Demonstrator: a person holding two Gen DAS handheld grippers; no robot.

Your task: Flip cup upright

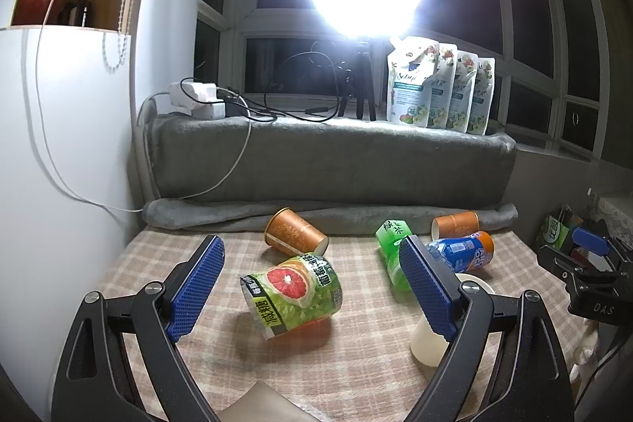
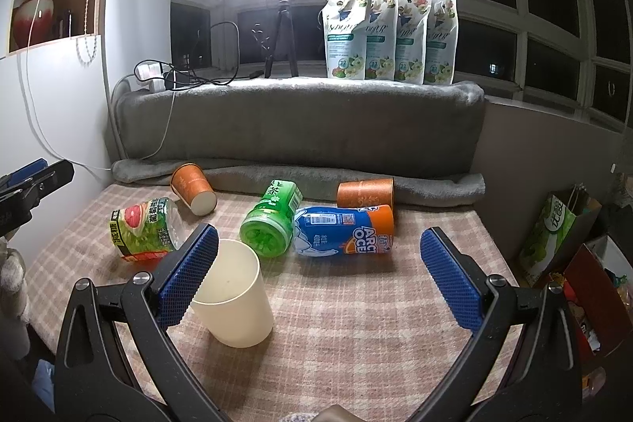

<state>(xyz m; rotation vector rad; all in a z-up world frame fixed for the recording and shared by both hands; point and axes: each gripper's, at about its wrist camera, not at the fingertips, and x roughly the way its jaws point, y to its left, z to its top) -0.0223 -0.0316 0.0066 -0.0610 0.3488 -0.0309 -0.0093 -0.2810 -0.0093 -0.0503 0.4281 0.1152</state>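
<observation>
Closest in, the cream cup (image 2: 233, 297) stands on the checked cloth (image 2: 356, 323) with its mouth facing up, long axis near vertical with a slight lean, so it looks already righted. It sits just beside the left finger of the right gripper (image 2: 320, 275), outside the gap or at its edge; I cannot tell if the pad touches it. That gripper's fingers are spread wide, holding nothing.

The left gripper (image 1: 312, 287) is likewise spread wide and empty, and the cream cup (image 1: 429, 339) shows low behind its right finger. Straight ahead of it lies the grapefruit bottle (image 1: 294, 293), on its side.

If another cup needs flipping, the candidates are further back. One orange cup (image 1: 296, 233) lies on its side, mouth toward the gripper and to the right, axis slanting back-left; the left hand seems nearer. The second orange cup (image 2: 366, 193) lies against the grey blanket (image 2: 300, 121), axis running left-right, behind the blue bottle (image 2: 344, 230) and beside the green bottle (image 2: 271, 220); the right hand is nearer.
</observation>
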